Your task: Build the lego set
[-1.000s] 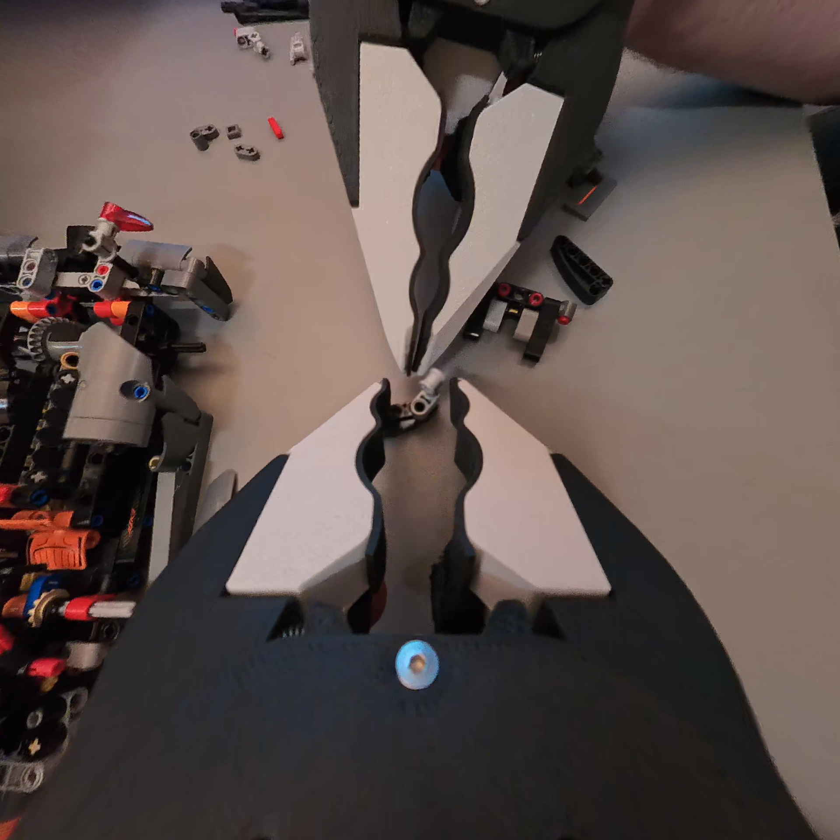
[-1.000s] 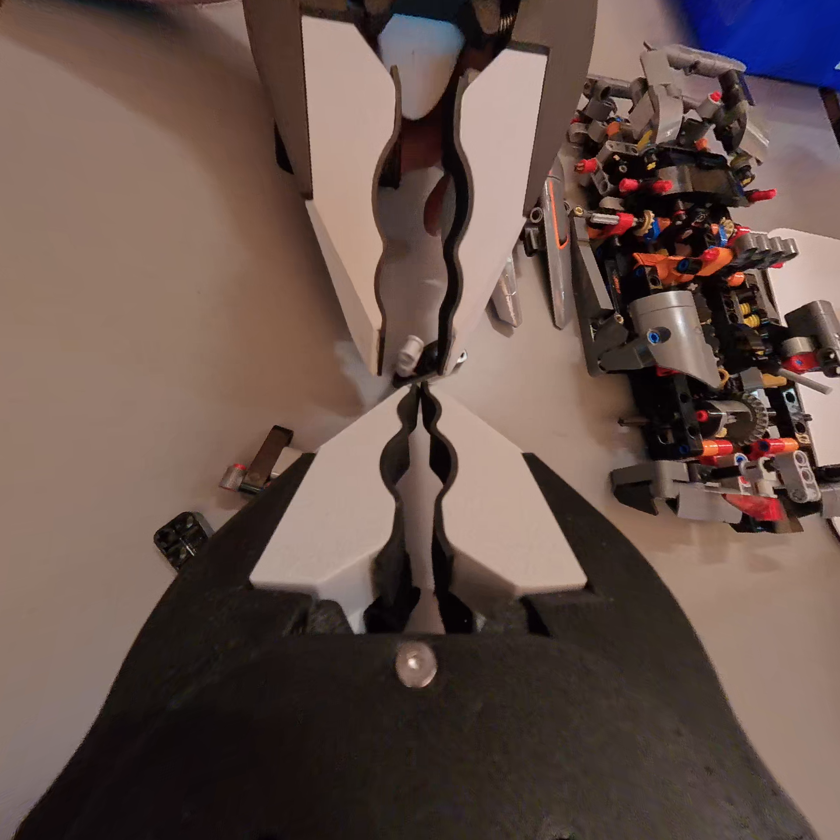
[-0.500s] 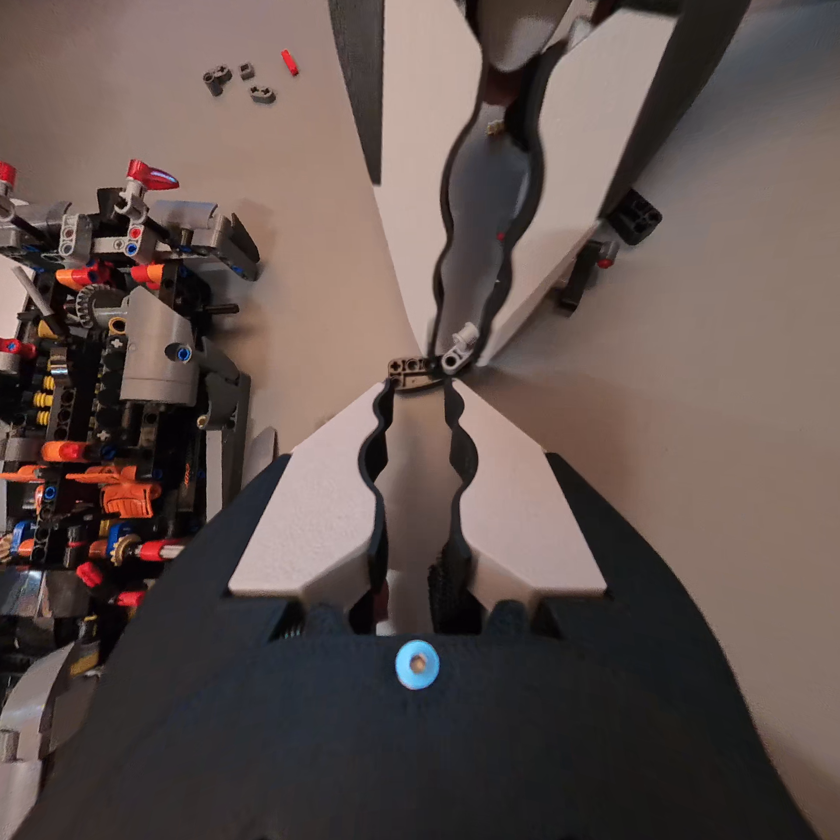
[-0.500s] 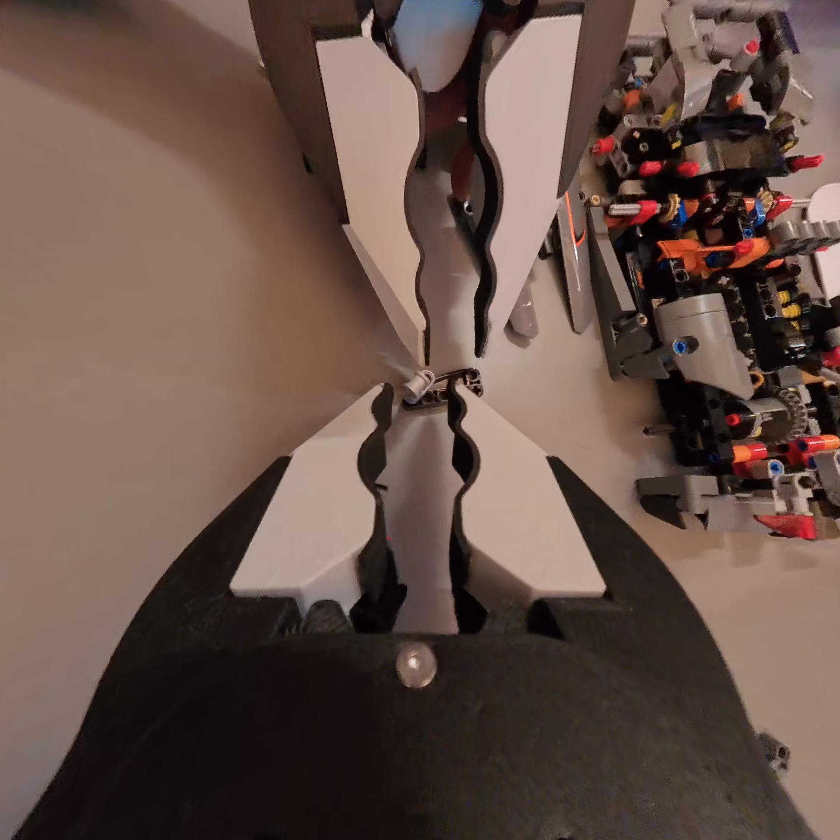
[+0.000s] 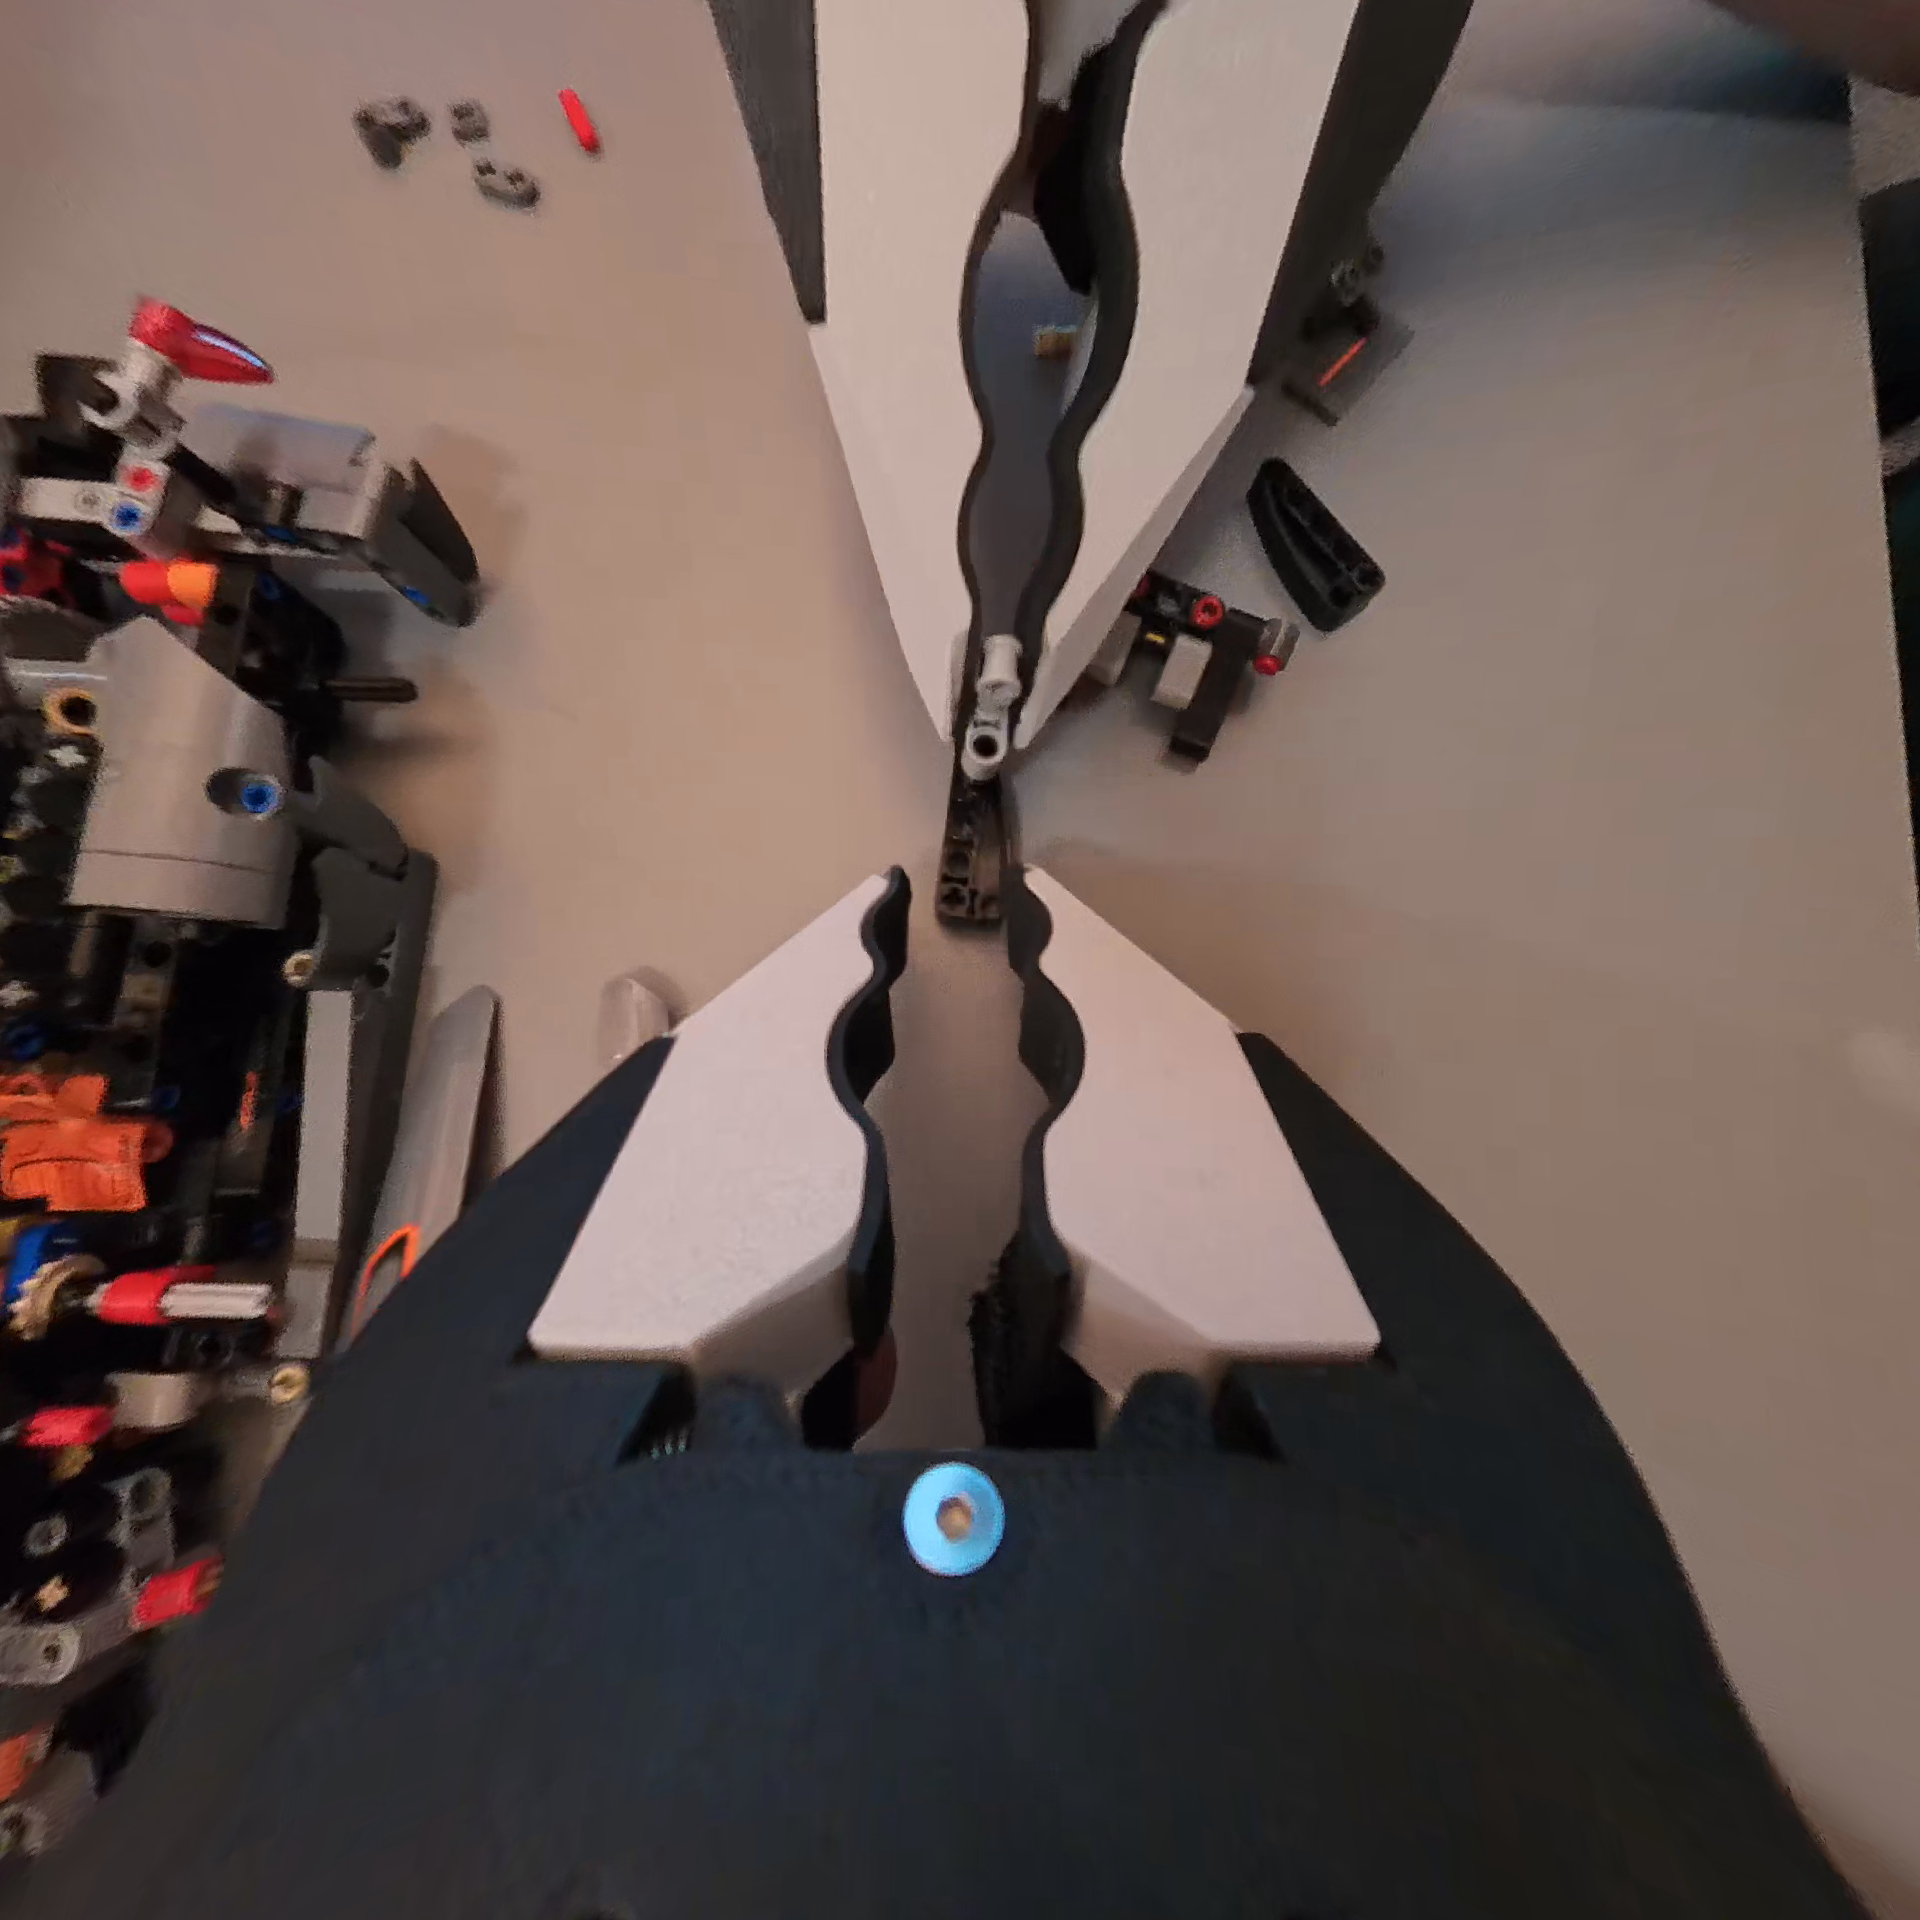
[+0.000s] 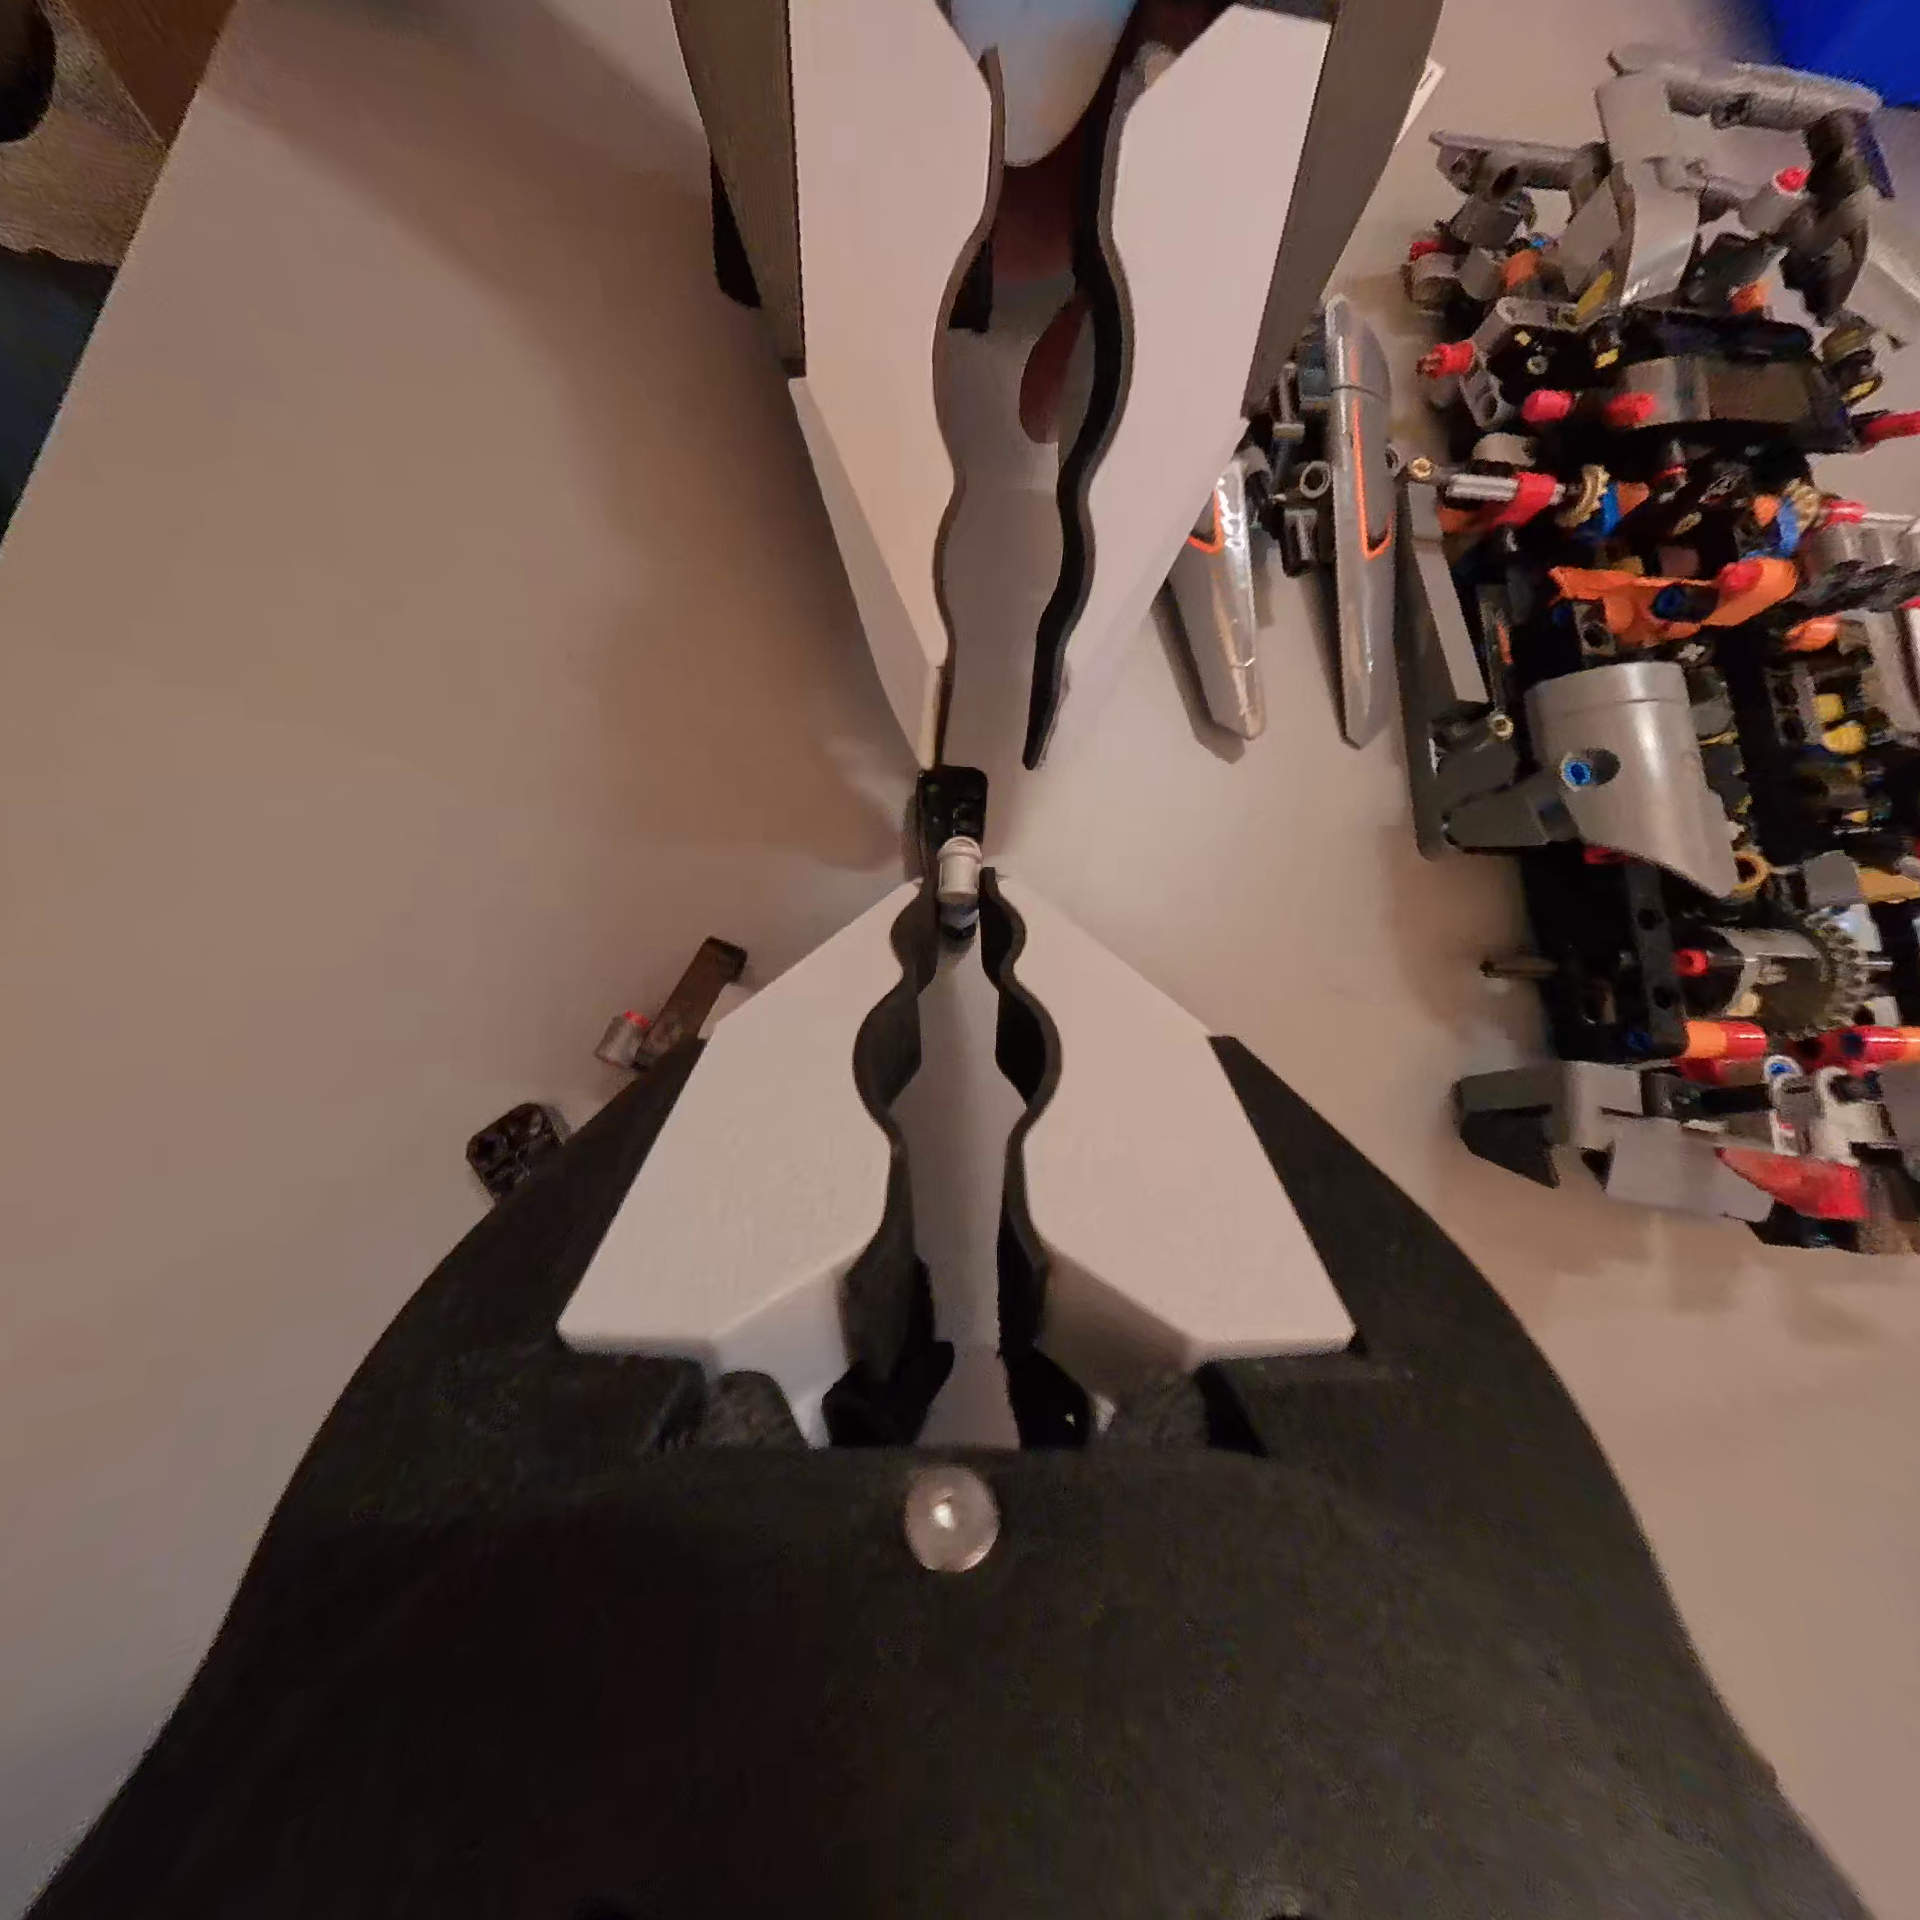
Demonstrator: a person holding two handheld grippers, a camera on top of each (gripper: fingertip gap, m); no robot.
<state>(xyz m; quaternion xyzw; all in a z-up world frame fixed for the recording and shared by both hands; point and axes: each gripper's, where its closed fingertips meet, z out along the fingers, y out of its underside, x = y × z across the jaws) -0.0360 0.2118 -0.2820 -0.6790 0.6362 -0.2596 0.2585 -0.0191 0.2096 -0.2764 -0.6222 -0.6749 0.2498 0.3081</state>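
Observation:
A short black beam [image 5: 969, 862] with a light grey connector [image 5: 995, 686] plugged into its far end hangs above the table between the two grippers. My right gripper [image 6: 951, 891] is shut on the grey connector [image 6: 956, 862]; it comes in from the top of the left wrist view [image 5: 987, 732]. My left gripper [image 5: 961, 888] has its jaws apart around the beam's near end, with a gap showing on the left side. In the right wrist view the left gripper [image 6: 987, 743] points down at the beam [image 6: 951, 800]. The part-built car model [image 5: 156, 831] lies beside them, also in the right wrist view [image 6: 1662, 727].
Loose parts lie on the pale table: small grey pieces and a red pin [image 5: 468, 135], a black curved piece [image 5: 1314, 561], a small black-and-grey sub-assembly [image 5: 1205, 649], a dark tile with an orange stripe [image 5: 1345, 364]. The table edge [image 6: 135, 177] runs at the far left. Left tips and right tips are each some 20 cm from the red pin [image 5: 468, 135].
The right gripper, shut and empty a second ago, opened and closed on the grey connector. The black beam swung from crosswise to lengthwise between the grippers. The left jaws narrowed slightly.

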